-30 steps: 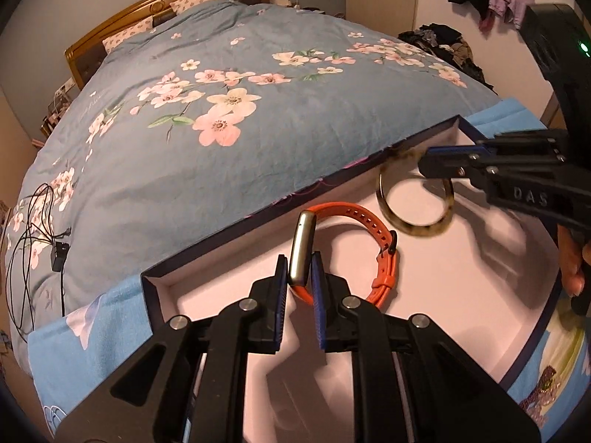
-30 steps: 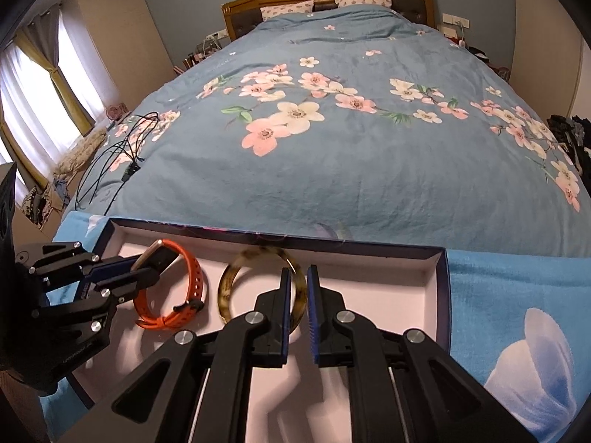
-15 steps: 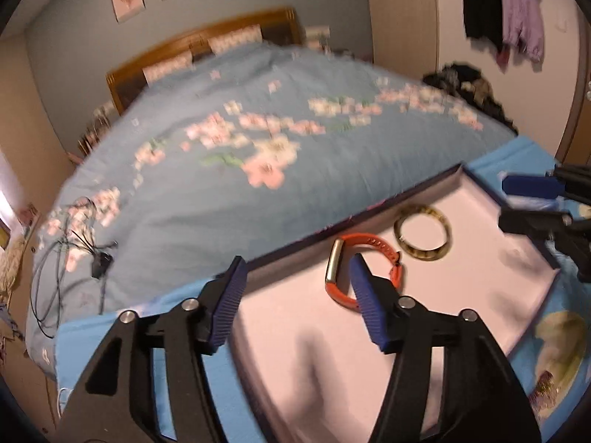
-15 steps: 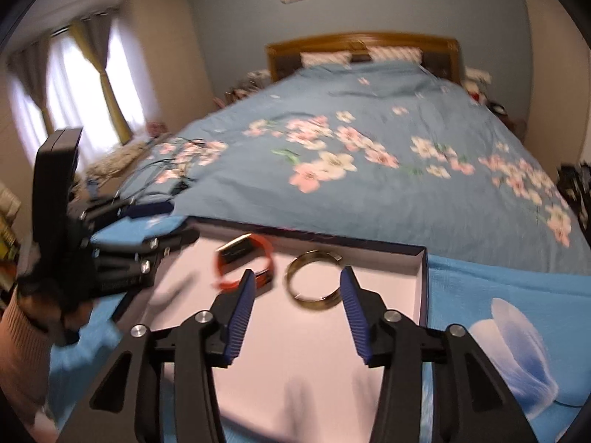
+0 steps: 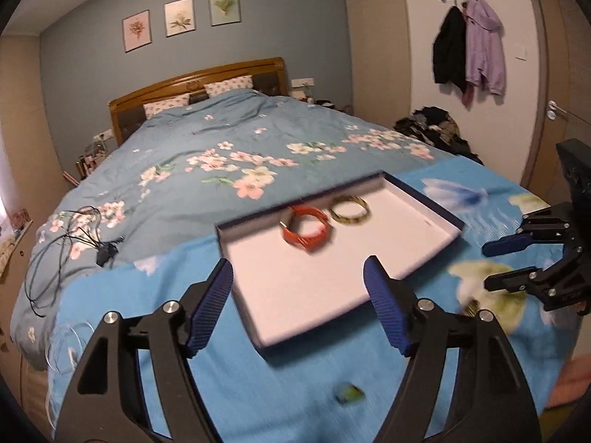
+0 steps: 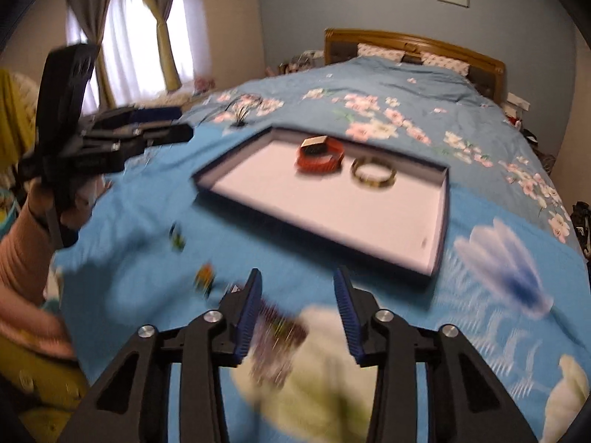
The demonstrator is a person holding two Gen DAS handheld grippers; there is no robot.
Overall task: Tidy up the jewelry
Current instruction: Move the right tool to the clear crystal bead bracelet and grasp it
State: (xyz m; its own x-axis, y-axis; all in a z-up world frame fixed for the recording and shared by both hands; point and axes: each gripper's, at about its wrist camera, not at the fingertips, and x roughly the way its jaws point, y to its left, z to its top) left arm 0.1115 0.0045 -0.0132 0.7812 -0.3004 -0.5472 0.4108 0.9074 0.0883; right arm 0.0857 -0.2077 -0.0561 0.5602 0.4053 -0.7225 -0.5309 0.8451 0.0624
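A white tray with a dark blue rim (image 5: 424,199) (image 6: 441,221) lies on a bright blue flowered cloth at the foot of the bed. An orange band (image 5: 306,227) (image 6: 319,157) and a gold bangle (image 5: 349,208) (image 6: 373,173) rest side by side at its far end. My left gripper (image 5: 299,306) (image 6: 122,140) hovers before the tray's near edge, its jaws opening with nothing between them. My right gripper (image 6: 299,313) (image 5: 517,262) hangs right of the tray over the cloth, jaws closing and pressing on nothing. A blurred dark purple piece (image 6: 277,332) lies just below its left finger.
Small loose pieces (image 6: 177,238) (image 6: 205,277) (image 5: 347,393) dot the blue cloth near the tray. Black cables (image 5: 66,229) lie on the quilt at left and thin pale wire loops (image 5: 62,339) at the cloth's left edge. A person's sleeve (image 6: 22,251) holds the left gripper.
Both grippers let go, the left of the orange band and the right of the bangle, and drew back out of the tray toward me. The right jaws stand narrower than half a second ago.
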